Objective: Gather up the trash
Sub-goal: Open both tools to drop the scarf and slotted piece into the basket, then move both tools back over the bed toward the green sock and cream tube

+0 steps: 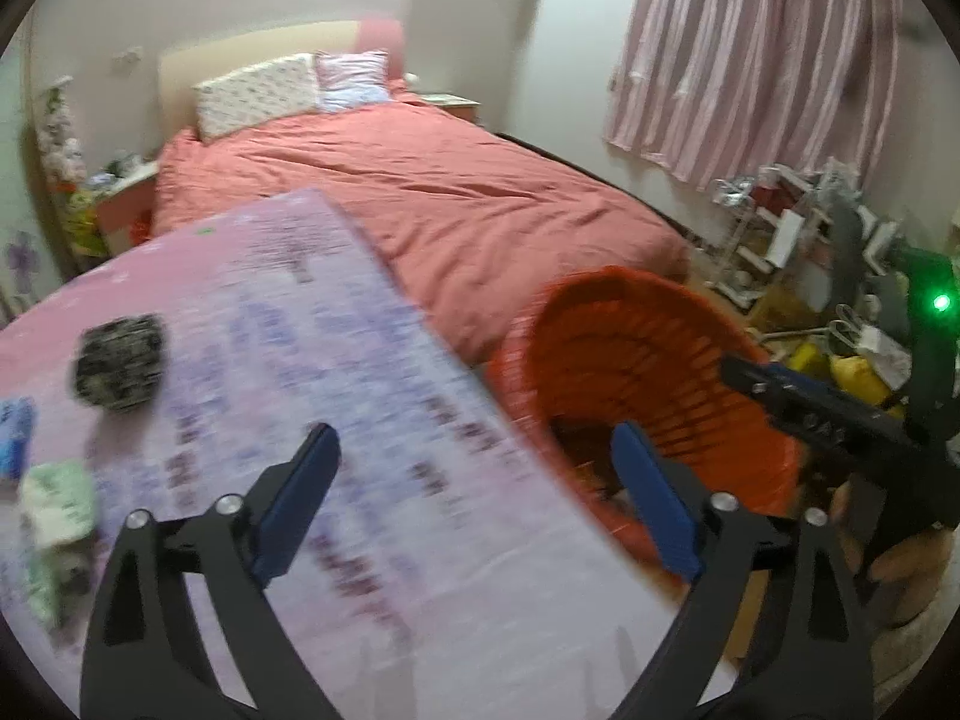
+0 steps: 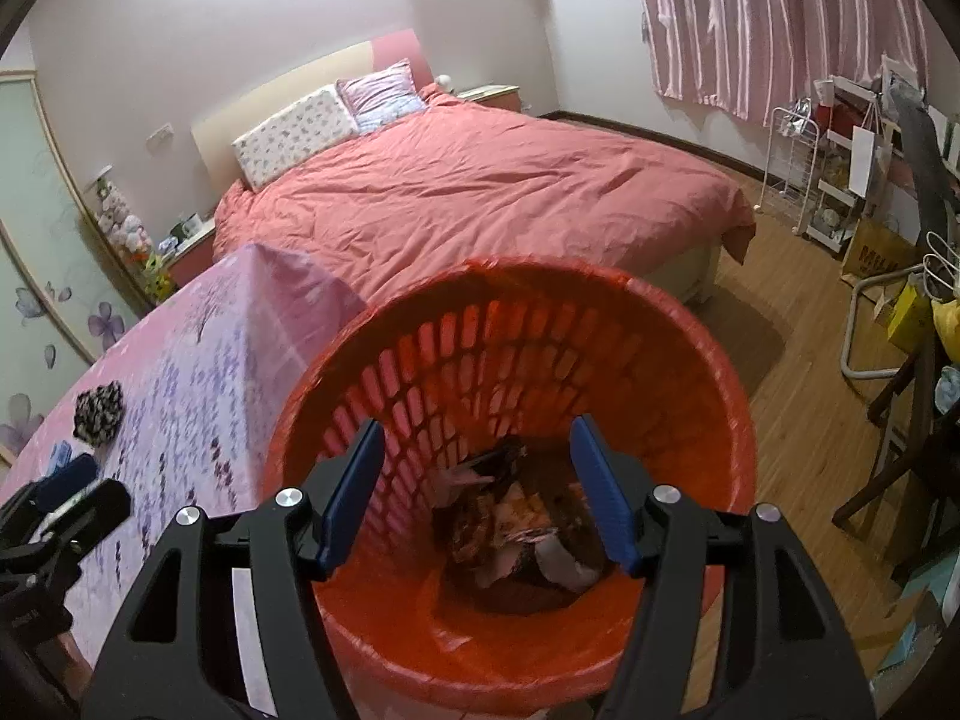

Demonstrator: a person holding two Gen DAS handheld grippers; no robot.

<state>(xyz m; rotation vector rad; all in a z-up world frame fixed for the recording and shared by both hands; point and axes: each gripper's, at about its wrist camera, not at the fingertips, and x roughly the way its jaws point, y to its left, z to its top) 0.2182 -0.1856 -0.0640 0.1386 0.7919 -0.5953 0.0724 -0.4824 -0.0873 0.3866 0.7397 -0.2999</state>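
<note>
We are hovering the empty, spread right gripper over the trash-filled red basket at lower centre, so next our open left gripper is probably fetching the blurred dark wad at mid-left.

One round red plastic lattice basket stands beside one table under a pink and lilac flower-print cloth. On that cloth lie three loose pieces: one crumpled black-and-white speckled wad, one blue packet and one pale green and white wrapper. The scraps heaped in the basket bottom overlap too much to count. One bed with a coral-red cover carries two pillows.
</note>
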